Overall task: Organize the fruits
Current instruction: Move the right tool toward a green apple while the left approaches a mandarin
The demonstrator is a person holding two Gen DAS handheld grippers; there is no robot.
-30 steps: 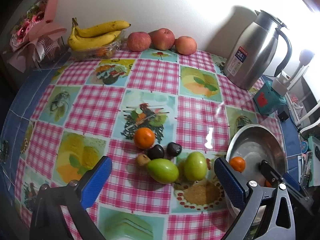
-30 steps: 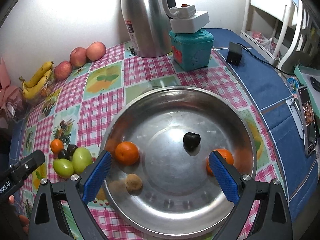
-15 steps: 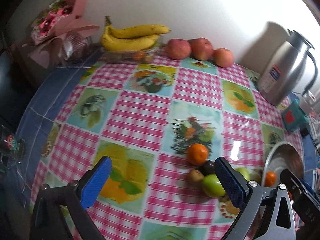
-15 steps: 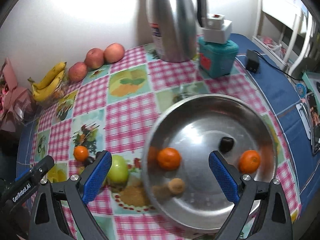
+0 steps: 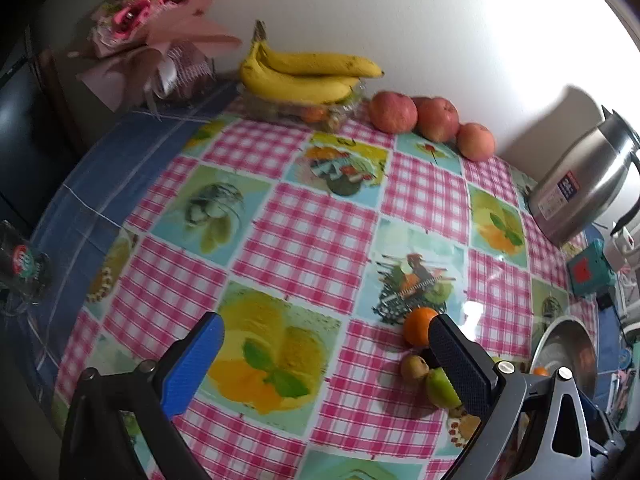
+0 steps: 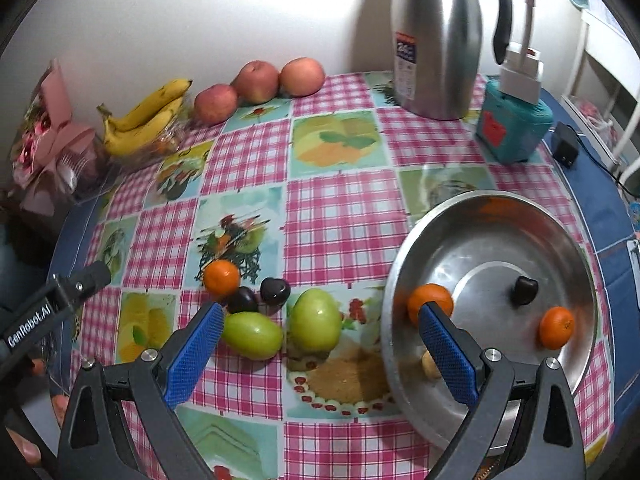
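Note:
On the checked tablecloth lies a loose cluster: an orange (image 6: 221,277), two dark fruits (image 6: 243,300) (image 6: 275,291) and two green fruits (image 6: 252,336) (image 6: 316,320). The steel bowl (image 6: 480,240) to the right holds two oranges (image 6: 430,304) (image 6: 556,327), a dark fruit (image 6: 525,290) and a small brown fruit (image 6: 430,364). My right gripper (image 6: 322,352) is open and empty, hovering just in front of the green fruits. My left gripper (image 5: 326,364) is open and empty, left of the cluster's orange (image 5: 418,326), a small brown fruit (image 5: 414,367) and a green fruit (image 5: 440,388).
Bananas (image 5: 308,76) on a clear box and three apples (image 5: 392,112) line the back wall. A steel kettle (image 6: 436,40) and a teal box (image 6: 514,124) stand at the back right. A pink bouquet (image 5: 160,12) sits at the back left. A charger and cable (image 6: 564,148) lie on the blue cloth.
My right gripper has moved left from over the bowl to in front of the green fruits. My left gripper has swung left, so the cluster now sits by its right finger.

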